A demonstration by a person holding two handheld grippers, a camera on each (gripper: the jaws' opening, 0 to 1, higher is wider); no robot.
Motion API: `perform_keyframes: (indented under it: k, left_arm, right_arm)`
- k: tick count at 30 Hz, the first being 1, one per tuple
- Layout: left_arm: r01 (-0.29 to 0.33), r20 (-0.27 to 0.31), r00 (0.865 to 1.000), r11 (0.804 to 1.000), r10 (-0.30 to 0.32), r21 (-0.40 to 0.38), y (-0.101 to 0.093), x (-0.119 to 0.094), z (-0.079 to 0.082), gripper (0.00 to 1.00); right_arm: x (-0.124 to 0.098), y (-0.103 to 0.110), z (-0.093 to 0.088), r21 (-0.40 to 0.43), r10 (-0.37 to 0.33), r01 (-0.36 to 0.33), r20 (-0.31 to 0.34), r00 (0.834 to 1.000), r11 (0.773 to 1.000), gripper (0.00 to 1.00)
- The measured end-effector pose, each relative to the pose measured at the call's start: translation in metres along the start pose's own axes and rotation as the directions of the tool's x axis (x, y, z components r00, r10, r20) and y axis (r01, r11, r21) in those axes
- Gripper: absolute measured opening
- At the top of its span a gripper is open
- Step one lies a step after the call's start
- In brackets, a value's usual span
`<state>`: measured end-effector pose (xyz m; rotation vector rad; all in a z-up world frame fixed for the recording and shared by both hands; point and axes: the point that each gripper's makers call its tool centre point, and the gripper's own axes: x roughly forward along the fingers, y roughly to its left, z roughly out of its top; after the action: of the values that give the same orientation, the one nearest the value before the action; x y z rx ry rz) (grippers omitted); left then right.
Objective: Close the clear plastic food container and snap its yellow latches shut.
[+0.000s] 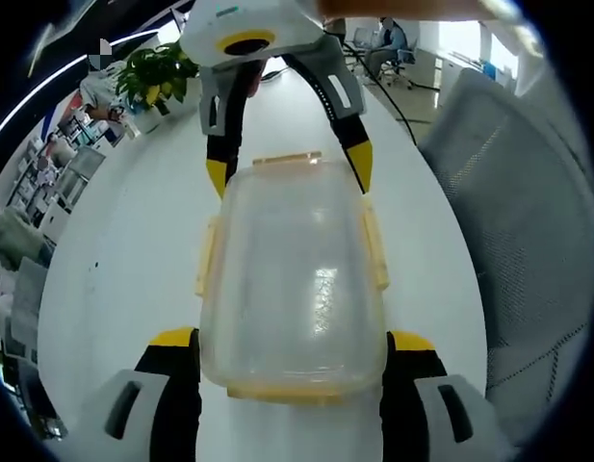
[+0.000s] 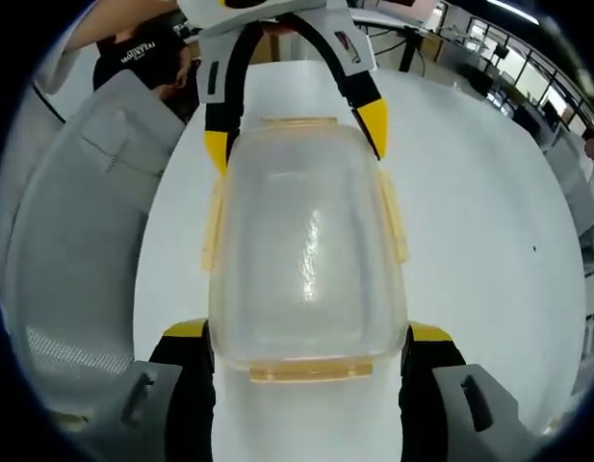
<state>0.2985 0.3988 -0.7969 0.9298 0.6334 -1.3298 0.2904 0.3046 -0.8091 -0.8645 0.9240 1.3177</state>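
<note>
The clear plastic container [image 1: 292, 279] lies lengthwise on the white table [image 1: 123, 269] with its lid on. Yellow latches [image 1: 207, 255] stick out along its long sides, and one yellow latch [image 1: 287, 157] sits at each end. My left gripper [image 1: 292, 339] straddles the near end, jaws against both sides. The right gripper [image 1: 288, 171] comes in from the far end and clasps that end the same way. In the right gripper view the container [image 2: 306, 260] sits between my right gripper [image 2: 309, 335] and the left gripper [image 2: 295, 135].
A grey mesh chair [image 1: 528, 241] stands close beside the table; it also shows as the chair [image 2: 75, 241]. A potted plant [image 1: 157, 77] sits at the table's far end. A person in a black shirt [image 2: 142, 58] is behind the chair.
</note>
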Motion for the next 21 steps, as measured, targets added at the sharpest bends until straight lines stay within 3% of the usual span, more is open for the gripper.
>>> perform_keyframes:
  k: [11, 21]
  left_arm:
    - [0.008, 0.033, 0.999, 1.0, -0.009, 0.013, 0.005, 0.001, -0.002, 0.74]
    - [0.021, 0.036, 0.999, 1.0, -0.021, 0.01, 0.033, 0.006, -0.006, 0.74]
  right_arm:
    - [0.001, -0.004, 0.002, 0.008, 0.001, -0.001, 0.005, 1.0, 1.0, 0.76]
    - [0.002, -0.033, 0.004, 0.006, 0.0, 0.0, -0.012, 1.0, 1.0, 0.76]
